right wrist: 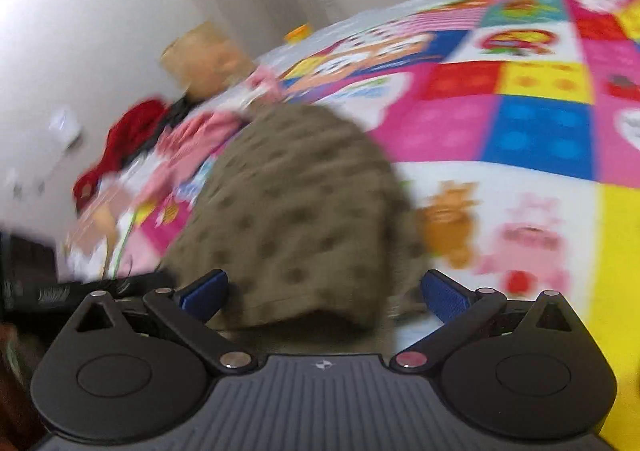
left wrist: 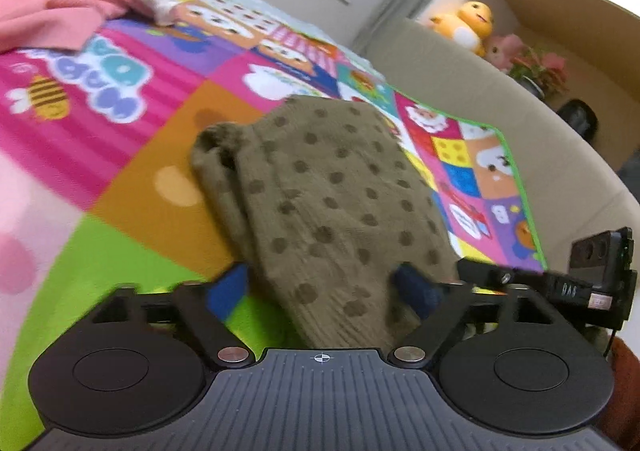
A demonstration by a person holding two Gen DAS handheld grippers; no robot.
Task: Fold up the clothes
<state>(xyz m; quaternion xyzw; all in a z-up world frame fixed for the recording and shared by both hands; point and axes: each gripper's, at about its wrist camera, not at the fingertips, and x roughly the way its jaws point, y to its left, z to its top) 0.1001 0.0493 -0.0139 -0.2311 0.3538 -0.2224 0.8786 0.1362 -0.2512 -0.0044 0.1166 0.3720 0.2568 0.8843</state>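
An olive-green garment with dark dots [left wrist: 328,203] lies bunched on a colourful play mat [left wrist: 132,187]. My left gripper [left wrist: 324,291] has its blue fingers [left wrist: 230,287] spread wide on either side of the garment's near edge, open. In the right wrist view the same garment [right wrist: 296,211] lies blurred between the blue fingers [right wrist: 444,293] of my right gripper [right wrist: 324,291], which is also open. The other gripper shows at the right edge of the left wrist view [left wrist: 600,275].
Pink clothes [left wrist: 52,7] lie heaped at the mat's far left. Red and pink clothes [right wrist: 132,135] lie near the wall in the right wrist view. A beige sofa back [left wrist: 500,111] with plush toys [left wrist: 468,27] runs along the mat's right side.
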